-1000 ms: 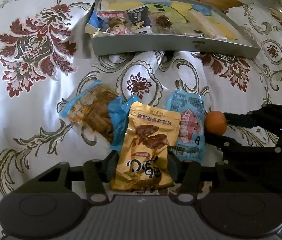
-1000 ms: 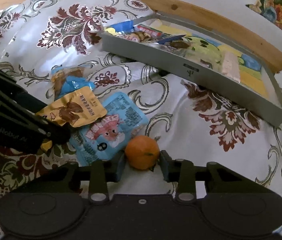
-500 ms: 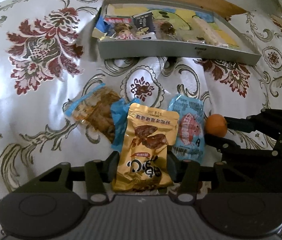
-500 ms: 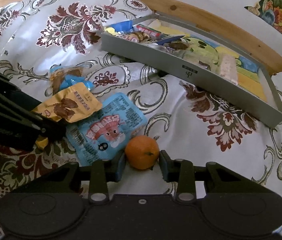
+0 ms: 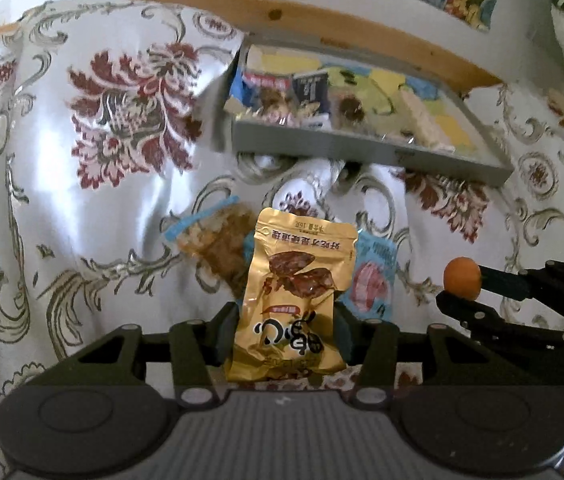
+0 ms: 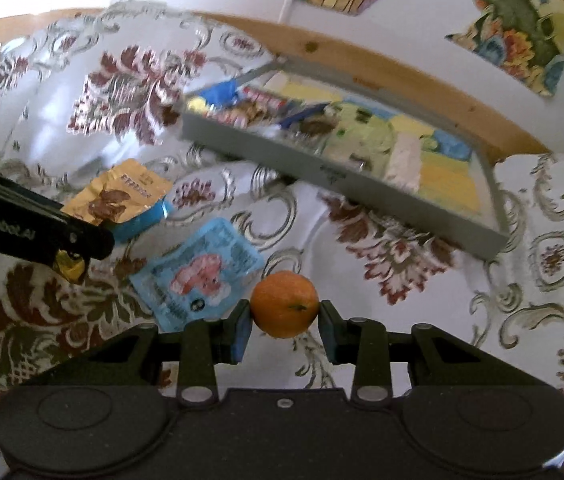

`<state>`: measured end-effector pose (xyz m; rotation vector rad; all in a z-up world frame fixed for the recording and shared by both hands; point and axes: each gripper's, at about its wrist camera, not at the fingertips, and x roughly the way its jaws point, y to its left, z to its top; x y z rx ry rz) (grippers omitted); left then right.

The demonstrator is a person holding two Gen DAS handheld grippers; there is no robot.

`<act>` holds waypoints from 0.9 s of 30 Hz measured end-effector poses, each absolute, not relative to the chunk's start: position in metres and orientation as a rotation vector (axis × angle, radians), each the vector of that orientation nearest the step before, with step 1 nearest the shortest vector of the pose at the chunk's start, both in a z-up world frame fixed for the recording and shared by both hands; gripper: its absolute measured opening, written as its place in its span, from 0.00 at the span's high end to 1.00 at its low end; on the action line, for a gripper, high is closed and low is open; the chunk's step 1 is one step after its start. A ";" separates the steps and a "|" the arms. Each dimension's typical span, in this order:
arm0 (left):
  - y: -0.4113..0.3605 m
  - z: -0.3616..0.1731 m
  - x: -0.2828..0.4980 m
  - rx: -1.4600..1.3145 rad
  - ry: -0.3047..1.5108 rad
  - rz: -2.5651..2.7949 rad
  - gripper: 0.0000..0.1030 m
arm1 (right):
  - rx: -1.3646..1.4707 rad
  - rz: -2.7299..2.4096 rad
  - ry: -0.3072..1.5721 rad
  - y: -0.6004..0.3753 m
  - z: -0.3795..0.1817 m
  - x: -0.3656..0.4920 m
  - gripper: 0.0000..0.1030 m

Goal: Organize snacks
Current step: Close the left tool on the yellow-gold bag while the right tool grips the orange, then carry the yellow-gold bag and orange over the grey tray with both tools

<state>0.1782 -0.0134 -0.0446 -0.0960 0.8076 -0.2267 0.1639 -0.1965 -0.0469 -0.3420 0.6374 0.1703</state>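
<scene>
My left gripper (image 5: 286, 332) is shut on a gold snack packet (image 5: 296, 292), which hangs lifted off the cloth; the same gold snack packet (image 6: 117, 196) shows in the right wrist view. My right gripper (image 6: 284, 322) is shut on a small orange (image 6: 284, 305), held above the cloth, and that orange (image 5: 462, 279) appears at the right of the left wrist view. A light blue packet (image 6: 197, 276) and a clear bag of brown snacks (image 5: 217, 242) lie on the cloth below. The grey tray (image 5: 362, 150) with several snacks inside stands beyond.
A white cloth with dark red flowers (image 5: 129, 116) covers the surface. A wooden edge (image 6: 402, 76) runs behind the grey tray (image 6: 322, 172), with a white wall and colourful pictures (image 6: 522, 20) past it. Bare cloth lies to the left of the tray.
Both grippers have risen from the cloth, the left carrying the gold packet and the right carrying the orange. The tray now sits lower in both views.
</scene>
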 end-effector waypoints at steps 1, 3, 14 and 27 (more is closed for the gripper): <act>-0.015 -0.042 0.177 -0.095 0.795 -0.229 0.48 | -0.337 0.167 0.629 -0.197 -0.045 0.163 0.64; -0.016 -0.038 0.175 -0.096 0.769 -0.232 0.48 | -0.328 0.162 0.609 -0.196 -0.040 0.162 0.64; -0.011 -0.010 0.172 -0.152 0.628 -0.221 0.48 | -0.258 0.145 0.473 -0.203 -0.014 0.159 0.63; -0.028 0.031 0.206 -0.078 0.476 -0.273 0.48 | -0.186 0.160 0.330 -0.201 0.021 0.173 0.63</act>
